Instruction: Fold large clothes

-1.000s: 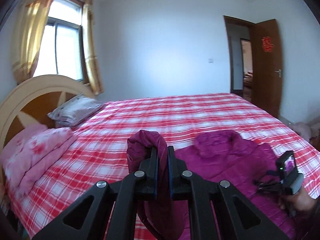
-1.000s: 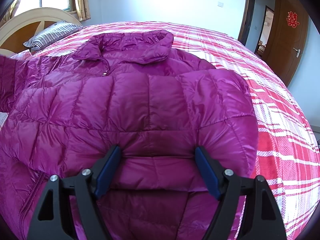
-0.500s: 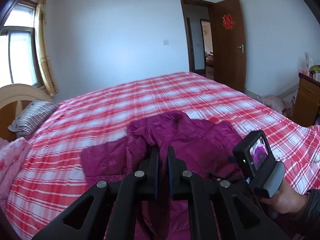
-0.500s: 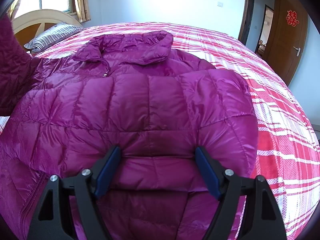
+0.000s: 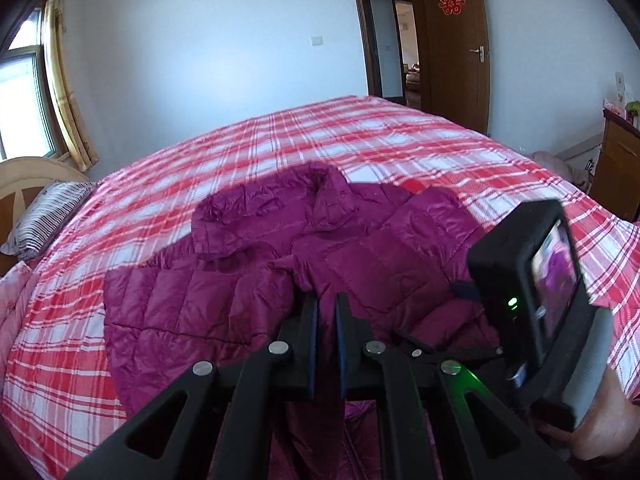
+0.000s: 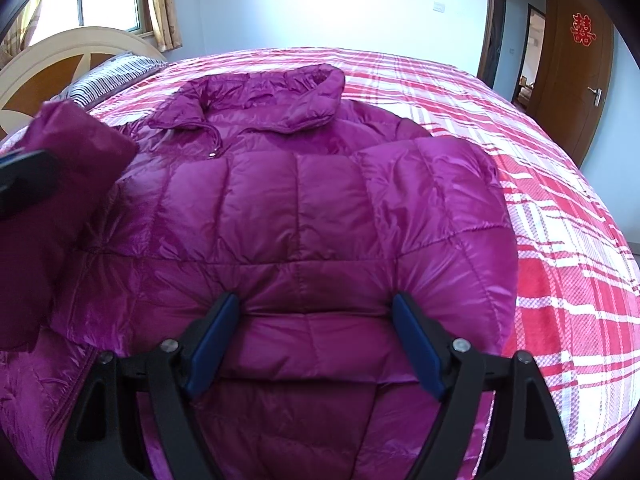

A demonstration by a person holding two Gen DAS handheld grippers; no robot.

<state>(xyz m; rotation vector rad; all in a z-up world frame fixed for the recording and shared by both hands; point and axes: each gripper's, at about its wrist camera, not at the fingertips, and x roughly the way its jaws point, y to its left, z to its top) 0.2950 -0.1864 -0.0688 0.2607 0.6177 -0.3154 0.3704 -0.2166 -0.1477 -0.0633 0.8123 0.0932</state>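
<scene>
Purple jacket [image 6: 304,208]: lies flat on the checked bed [image 6: 560,240], collar at twelve o'clock.
Left gripper [image 5: 326,312]: I pinch its sleeve [image 5: 192,312], which trails to nine o'clock.
Right gripper [image 6: 316,312]: jaws wide, straddling the jacket's middle, nearer its body.

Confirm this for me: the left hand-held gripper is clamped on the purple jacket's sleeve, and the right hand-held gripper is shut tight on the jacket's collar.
Not quite. The left hand-held gripper is indeed clamped on the sleeve of the purple jacket. But the right wrist view shows the right hand-held gripper with its jaws wide open, pressing on the jacket's body well below the collar.
</scene>
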